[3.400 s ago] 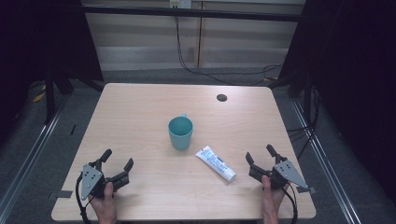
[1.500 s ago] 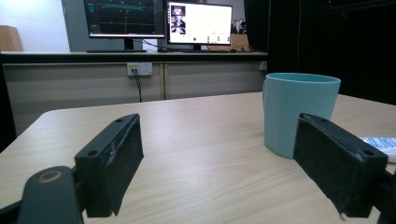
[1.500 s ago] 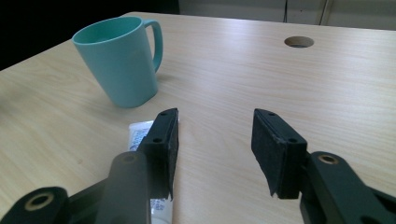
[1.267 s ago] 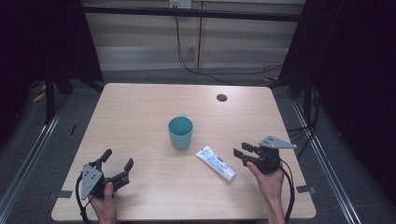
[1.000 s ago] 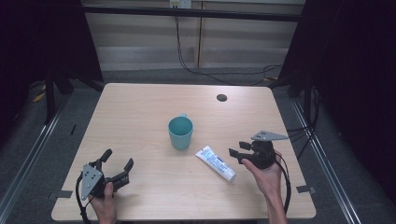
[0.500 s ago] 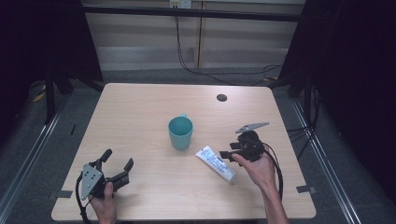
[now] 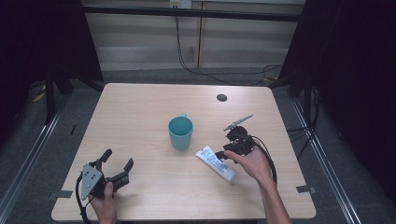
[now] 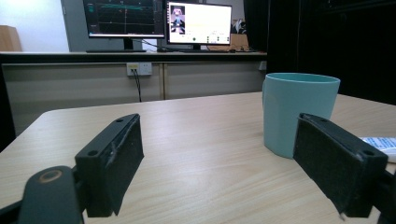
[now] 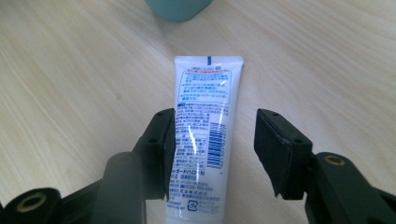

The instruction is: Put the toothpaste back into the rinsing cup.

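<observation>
Pale wood makes up the table (image 7: 140,116), which stands in a dim room with dark curtains at both sides and a low wall with cables behind it. Near the middle of the table stands a teal cup (image 7: 180,132), upright. Just to its right lies a white tube (image 7: 215,162), flat on the wood and slanted, its crimped end toward the cup.

The right gripper (image 7: 227,152) hangs over the tube, pointing down at it. In the right gripper view the tube (image 9: 201,126) lies between the two black jaws: one pad sits at the tube's edge, while the other stands clear of it with bare wood in the gap. The jaws have just been closing, but they do not yet clamp the tube.

The left gripper (image 7: 116,164) rests near the table's front left corner, well apart from the cup, its jaws spread wide with nothing between them. In the left gripper view the cup (image 8: 299,112) stands ahead.
</observation>
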`<state>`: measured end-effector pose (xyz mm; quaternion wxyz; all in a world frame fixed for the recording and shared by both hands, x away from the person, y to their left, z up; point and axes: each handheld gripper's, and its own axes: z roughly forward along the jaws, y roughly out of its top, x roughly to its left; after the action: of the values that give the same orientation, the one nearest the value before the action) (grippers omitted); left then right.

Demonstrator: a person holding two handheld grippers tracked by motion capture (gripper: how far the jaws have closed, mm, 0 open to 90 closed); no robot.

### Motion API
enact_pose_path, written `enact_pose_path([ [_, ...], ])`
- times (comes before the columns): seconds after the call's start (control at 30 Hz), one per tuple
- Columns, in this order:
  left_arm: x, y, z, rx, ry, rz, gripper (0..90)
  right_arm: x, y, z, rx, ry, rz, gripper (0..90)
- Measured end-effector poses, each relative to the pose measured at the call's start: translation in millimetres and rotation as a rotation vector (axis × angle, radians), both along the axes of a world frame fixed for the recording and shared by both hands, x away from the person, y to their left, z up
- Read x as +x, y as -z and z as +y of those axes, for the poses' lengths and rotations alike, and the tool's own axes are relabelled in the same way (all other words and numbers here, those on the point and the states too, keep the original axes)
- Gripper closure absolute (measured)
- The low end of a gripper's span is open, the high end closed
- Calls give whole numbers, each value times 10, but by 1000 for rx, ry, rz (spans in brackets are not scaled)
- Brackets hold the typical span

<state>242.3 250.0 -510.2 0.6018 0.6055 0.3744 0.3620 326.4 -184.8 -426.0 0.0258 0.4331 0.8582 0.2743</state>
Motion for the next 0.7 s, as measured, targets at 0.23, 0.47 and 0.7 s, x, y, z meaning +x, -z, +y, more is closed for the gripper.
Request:
enact_pose_path([
  [0.23,0,0,0,-1,0,-1,160,110,-4,104,-39,-39,62,492],
  [0.47,1,0,0,0,0,0,160,200,29,207,-97,-74,119,467],
  [0.7,0,0,0,1,-2,1,160,281,79,323,-154,-102,181,453],
])
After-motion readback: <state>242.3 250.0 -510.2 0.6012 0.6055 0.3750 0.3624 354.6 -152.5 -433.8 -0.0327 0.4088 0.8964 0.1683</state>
